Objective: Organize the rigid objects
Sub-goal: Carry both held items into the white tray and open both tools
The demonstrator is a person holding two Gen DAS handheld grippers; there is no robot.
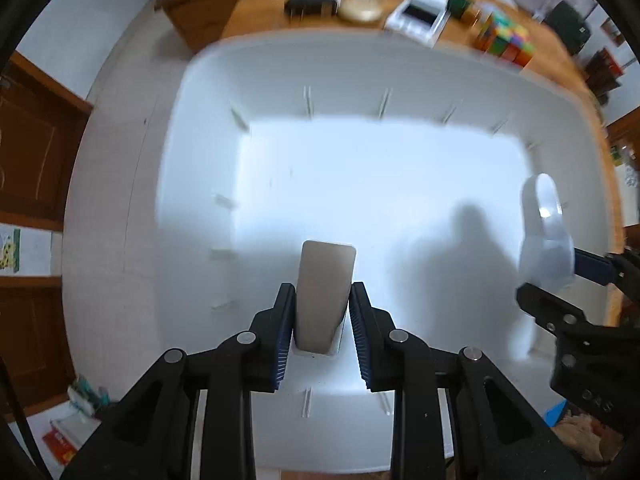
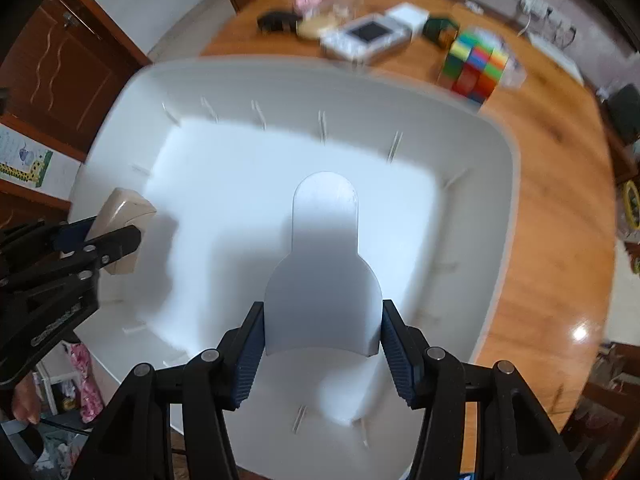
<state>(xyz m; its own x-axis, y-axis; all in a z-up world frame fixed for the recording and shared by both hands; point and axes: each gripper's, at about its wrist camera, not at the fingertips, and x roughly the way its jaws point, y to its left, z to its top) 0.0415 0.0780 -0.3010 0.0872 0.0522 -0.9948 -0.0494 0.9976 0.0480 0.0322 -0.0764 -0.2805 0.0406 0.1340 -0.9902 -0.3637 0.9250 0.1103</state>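
- My left gripper (image 1: 322,322) pinches a beige block (image 1: 326,296) between its pads; the block hangs over the floor of the white bin (image 1: 200,92), at about 6 o'clock in the left wrist view.
- My right gripper (image 2: 322,344) is clamped on a white bottle-shaped piece (image 2: 324,268), also above the bin interior, neck pointing to 12 o'clock.
- In the right wrist view the left gripper and block sit at 9 o'clock, near the bin's left wall; the two loads are well apart.
- Beyond the bin at 12 to 1 o'clock on the table (image 2: 540,240): a colour cube (image 2: 478,66), a clear box (image 2: 366,38), a dark object, a jar. Blurred; details unclear.
- Risk: the white piece is gripped only at its lower edges and could pivot or slip.
- Risk: dropped from height, either part could bounce off the bin floor.
- Risk: the wall ribs could snag a part lowered close to the side.
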